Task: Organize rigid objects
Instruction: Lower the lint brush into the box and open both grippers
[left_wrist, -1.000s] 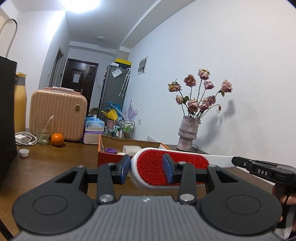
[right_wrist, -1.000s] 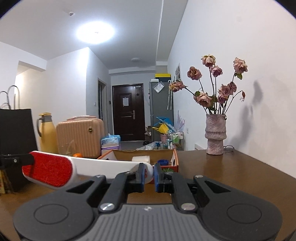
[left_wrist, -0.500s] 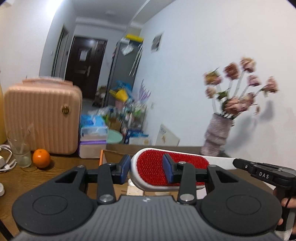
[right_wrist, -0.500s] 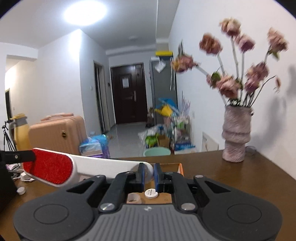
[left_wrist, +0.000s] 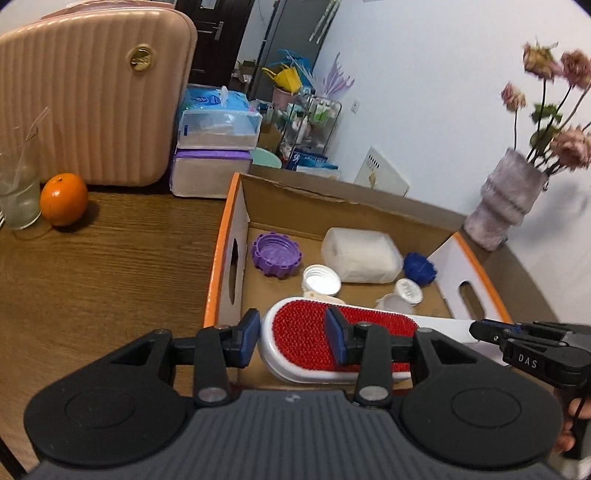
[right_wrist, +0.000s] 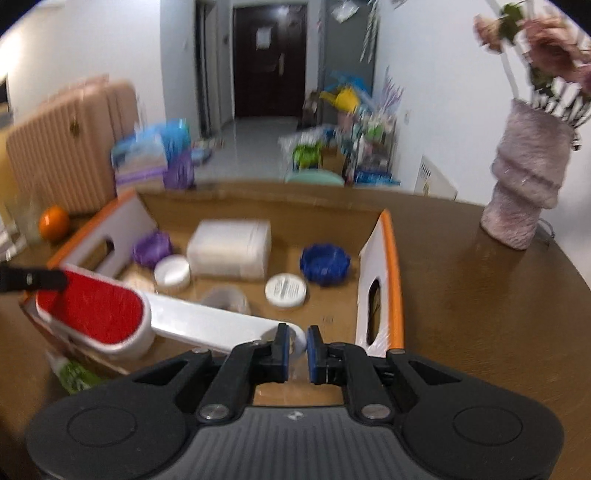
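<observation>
From your left camera, you see the lint brush (left_wrist: 334, 338) with its red fuzzy head caught between the blue pads of your left gripper (left_wrist: 291, 339). The jaws are partly closed and squeeze the head from both sides. The brush hangs over the near edge of the cardboard box (left_wrist: 236, 229), above the caps inside. It looks stiff and light, with smooth white plastic that could slip. Your right gripper (left_wrist: 517, 341) holds the far end of the handle.

From your right camera, your right gripper (right_wrist: 295, 347) is pinched tight on the tip of the white handle. The lint brush (right_wrist: 147, 317) stretches away to the left, low over the cardboard box (right_wrist: 388, 258). Holding both ends keeps the long brush from tipping.
</observation>
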